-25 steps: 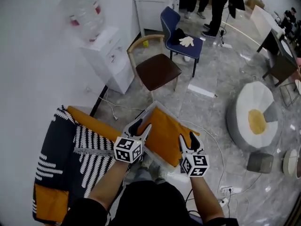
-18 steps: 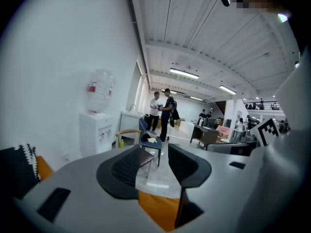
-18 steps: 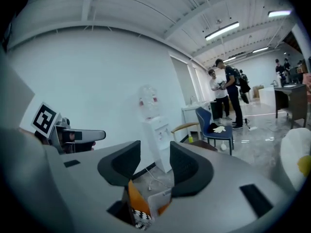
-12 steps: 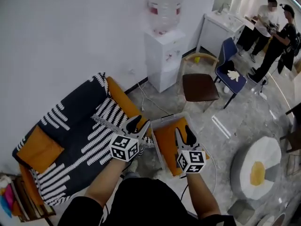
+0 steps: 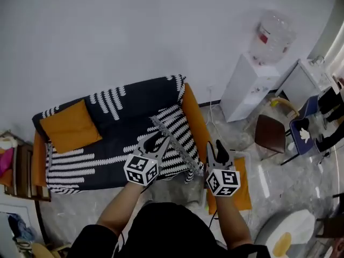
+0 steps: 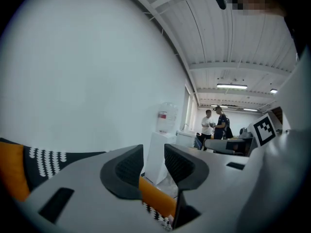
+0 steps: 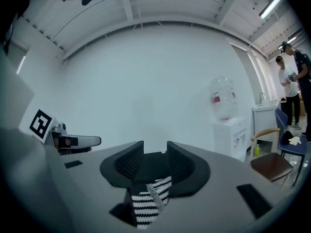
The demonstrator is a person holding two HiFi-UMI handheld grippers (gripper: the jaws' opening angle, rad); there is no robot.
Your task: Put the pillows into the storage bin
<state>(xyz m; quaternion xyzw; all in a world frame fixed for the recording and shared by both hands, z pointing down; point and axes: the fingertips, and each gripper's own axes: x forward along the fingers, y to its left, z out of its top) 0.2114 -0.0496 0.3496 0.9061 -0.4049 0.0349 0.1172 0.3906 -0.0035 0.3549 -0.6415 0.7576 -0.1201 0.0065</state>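
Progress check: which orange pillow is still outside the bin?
The orange pillow at the sofa's left end in the head view. The other pillow lies in the clear bin on the floor beside the right gripper.

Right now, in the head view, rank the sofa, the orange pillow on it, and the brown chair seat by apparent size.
Largest: sofa
Middle: orange pillow
Smallest: brown chair seat, though it lies farther from the camera, so only apparently.

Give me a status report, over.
Left claw, right claw: empty, just been closing. One orange pillow in storage bin, second pillow on sofa. Nothing seen blocking.
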